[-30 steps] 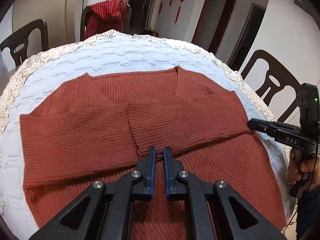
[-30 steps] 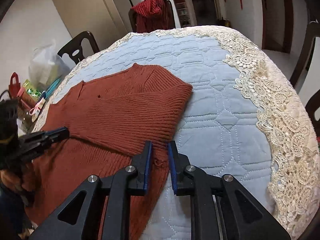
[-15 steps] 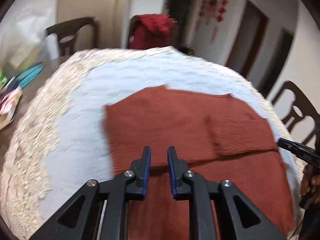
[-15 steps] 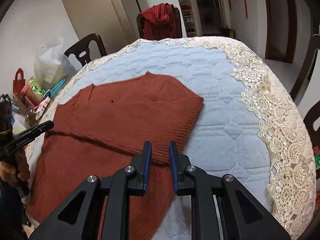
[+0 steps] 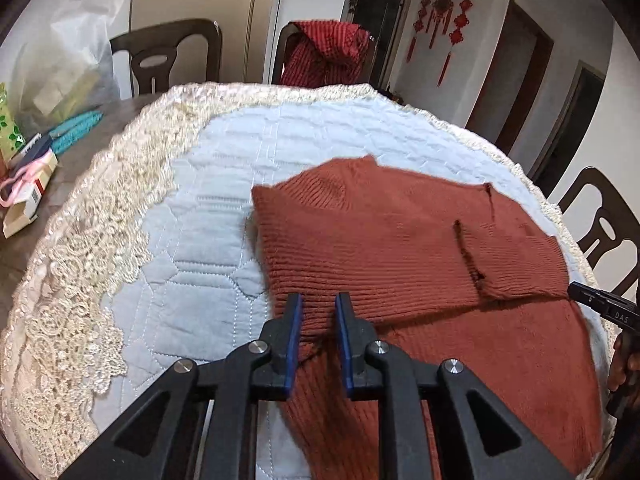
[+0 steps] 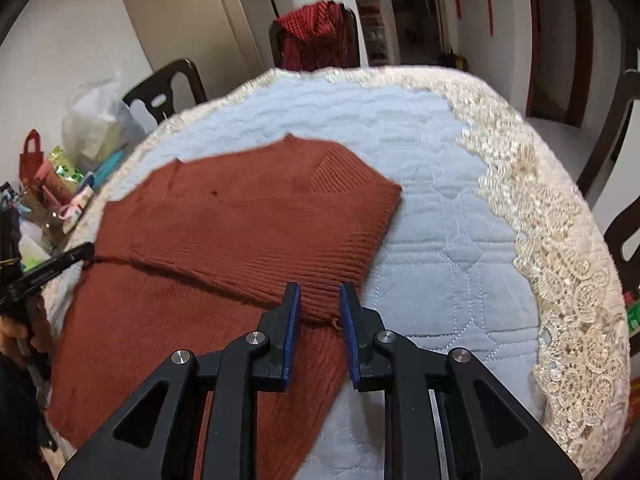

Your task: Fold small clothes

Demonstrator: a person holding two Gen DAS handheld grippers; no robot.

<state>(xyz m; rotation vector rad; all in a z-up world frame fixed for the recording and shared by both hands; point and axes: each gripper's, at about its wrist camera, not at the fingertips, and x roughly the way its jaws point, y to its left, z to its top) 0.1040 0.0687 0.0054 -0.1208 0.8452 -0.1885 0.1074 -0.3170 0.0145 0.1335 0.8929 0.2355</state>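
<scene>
1. Rust-red knit sweater [image 5: 400, 248] spread flat on the quilted blue table cover [image 5: 224, 208], both sleeves already folded across the chest, hem hanging toward the near edge.
2. Soft, ribbed, fairly thick; likely to drape and sag when lifted, to stretch if pulled by one point, and to cling to the quilting instead of sliding. Light enough for a pinch, not fragile.
3. Best hold, as a judgement: the two outer corners of the folded band or the hem, one per side, pinching every layer together so the sleeves do not slip out.
4. Left gripper [image 5: 317, 320] parted a little, jaws just opened, set over the sleeve fold at the left edge; cloth seen between the blue pads [image 5: 294, 332] but not pressed.
5. Right gripper [image 6: 320, 312] likewise slightly apart, jaws just opened, astride the sleeve fold near the right edge, nothing clamped.
6. Lace border [image 6: 560, 240] around the cover, dark chairs [image 5: 168, 56] beyond, red garment [image 5: 324, 52] draped on one, bags and packets [image 6: 68, 184] at the left.
</scene>
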